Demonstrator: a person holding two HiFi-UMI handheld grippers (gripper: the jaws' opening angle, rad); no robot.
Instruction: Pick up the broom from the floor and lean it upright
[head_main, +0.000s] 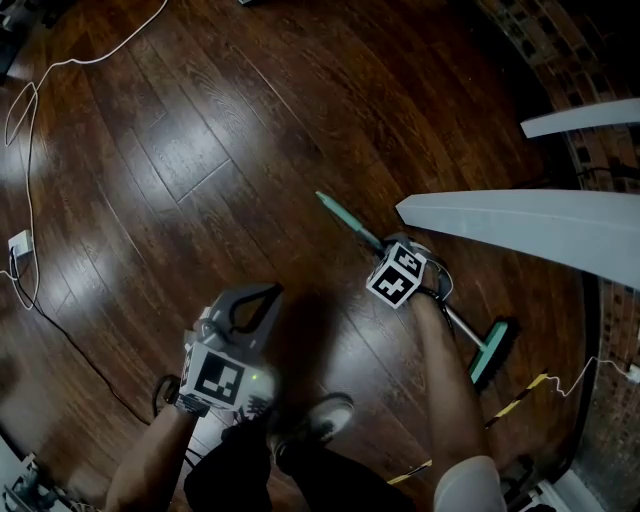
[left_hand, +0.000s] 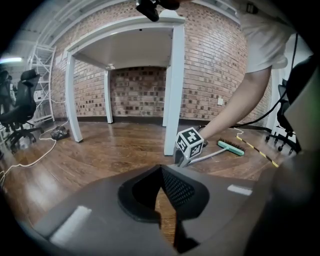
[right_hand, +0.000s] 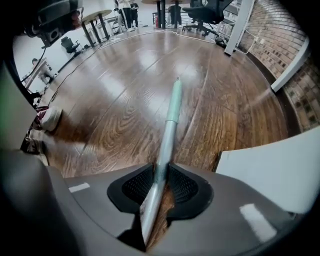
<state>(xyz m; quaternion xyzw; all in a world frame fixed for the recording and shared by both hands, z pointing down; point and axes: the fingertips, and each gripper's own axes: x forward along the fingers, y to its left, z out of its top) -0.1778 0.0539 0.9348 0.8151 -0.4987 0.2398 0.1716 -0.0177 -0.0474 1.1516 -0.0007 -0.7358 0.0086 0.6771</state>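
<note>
The broom (head_main: 352, 224) lies flat on the wood floor, with its teal handle end far left and its teal brush head (head_main: 490, 352) near right. My right gripper (head_main: 404, 262) points straight down over the middle of the metal shaft. In the right gripper view the shaft (right_hand: 170, 125) runs between the jaws, and the right gripper (right_hand: 161, 169) is shut on it. My left gripper (head_main: 268, 292) hovers left of the broom, apart from it, shut with nothing held. The left gripper (left_hand: 161, 169) looks across at the right gripper's marker cube (left_hand: 190, 142) and the brush head (left_hand: 231, 147).
A white table (head_main: 520, 220) overhangs the floor just right of the broom; its leg (left_hand: 172, 90) stands behind the cube. A white cable (head_main: 30, 120) runs along the left. Yellow-black tape (head_main: 520, 398) lies near the brush head. The person's shoe (head_main: 322, 418) is below. Office chairs (left_hand: 17, 110) stand far left.
</note>
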